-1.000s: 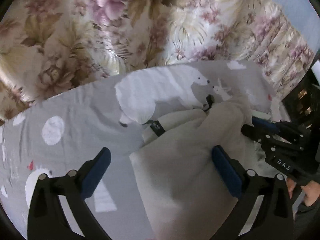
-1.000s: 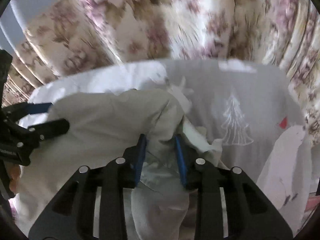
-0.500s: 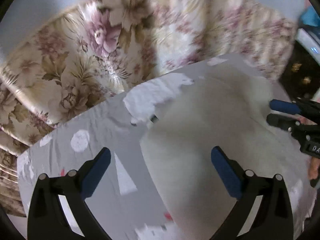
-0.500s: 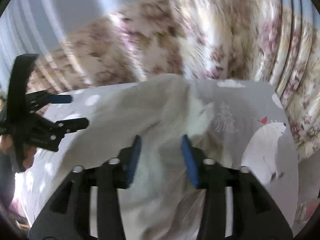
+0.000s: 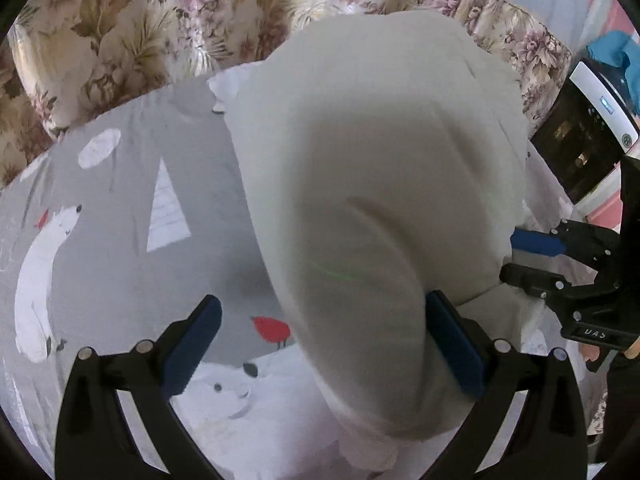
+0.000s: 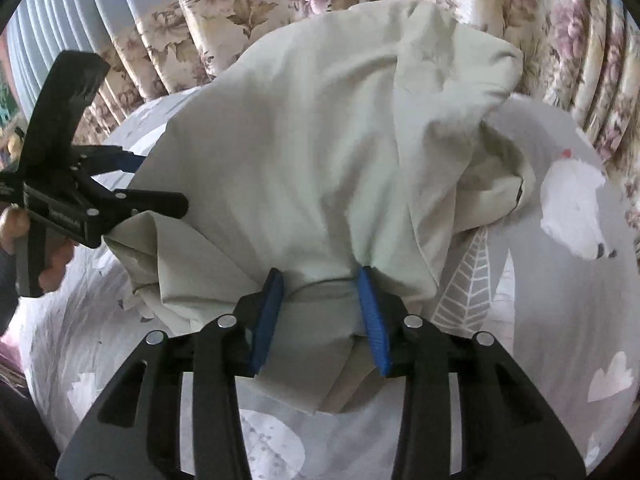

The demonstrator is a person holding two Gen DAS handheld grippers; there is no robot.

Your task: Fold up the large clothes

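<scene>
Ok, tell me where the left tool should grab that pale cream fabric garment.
Take the pale cream fabric garment by its folded lower corner beside the open left tool, probably approaching from the garment's outer side: the layered edge hangs free there.

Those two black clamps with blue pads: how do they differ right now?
The left gripper has its jaws spread wide; the right gripper has its jaws narrow and closing. The cream garment fills only part of the left gripper's gap, leaving one pad clear, but it is bunched between both pads of the right gripper. Both are black with blue pads.
</scene>
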